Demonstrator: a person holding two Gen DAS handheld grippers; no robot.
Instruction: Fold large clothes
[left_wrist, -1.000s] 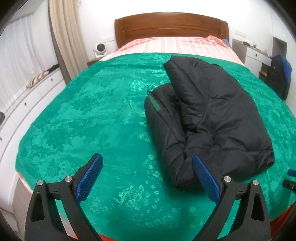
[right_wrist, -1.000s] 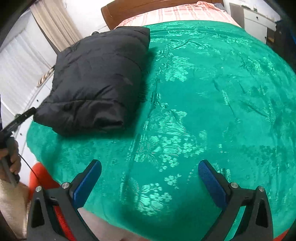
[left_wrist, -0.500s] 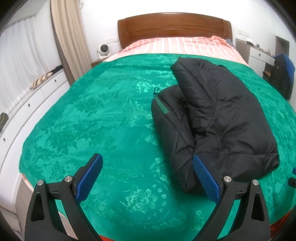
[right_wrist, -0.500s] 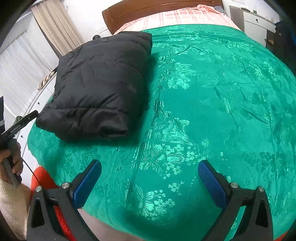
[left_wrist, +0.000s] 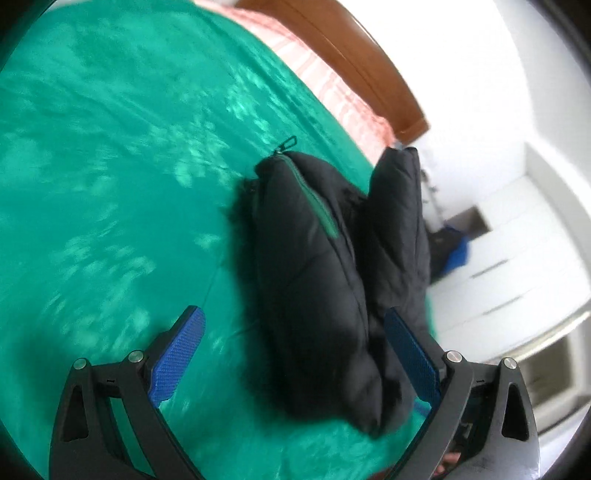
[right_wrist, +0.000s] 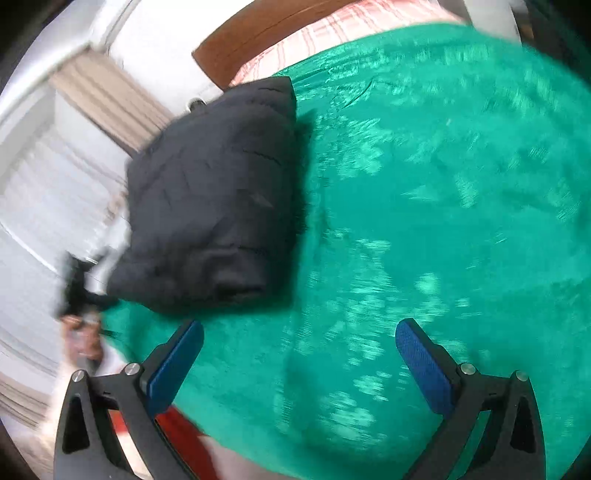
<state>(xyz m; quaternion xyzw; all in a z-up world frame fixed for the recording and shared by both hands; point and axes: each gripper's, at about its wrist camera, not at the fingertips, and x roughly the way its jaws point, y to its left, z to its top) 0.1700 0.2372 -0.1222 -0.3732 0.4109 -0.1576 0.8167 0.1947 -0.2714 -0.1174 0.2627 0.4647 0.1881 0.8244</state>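
- Black puffer jacket (left_wrist: 325, 266) lies folded into a thick bundle on the green bedspread (left_wrist: 110, 184), near the bed's foot edge.
- Left-wrist view is tilted and motion-blurred; the jacket shows as two padded lobes side by side w/ a crease between them.
- Green zipper strip (left_wrist: 319, 206) runs along the left lobe; a small pull sticks out at its far end, resting on the spread.
- Left gripper (left_wrist: 295, 354): fingers spread wide, nothing between the blue pads (left_wrist: 177, 354). Right-hand pad overlaps the jacket's near end in frame; contact prob. none, but blur makes it hard to say.
- Right gripper (right_wrist: 299, 358): fingers also spread wide, empty, over bare bedspread (right_wrist: 443, 184), apart from the jacket.
- In right-wrist view the jacket (right_wrist: 214, 206) sits up-left of the gripper as a flat quilted rectangle, near edge rolled over.
- Wooden headboard (left_wrist: 362, 62) and striped pink bedding (left_wrist: 325, 77) at the far end of the bed.
- Beige curtain (right_wrist: 107, 103) beside the bed; white drawers (left_wrist: 517, 266) on the other side.
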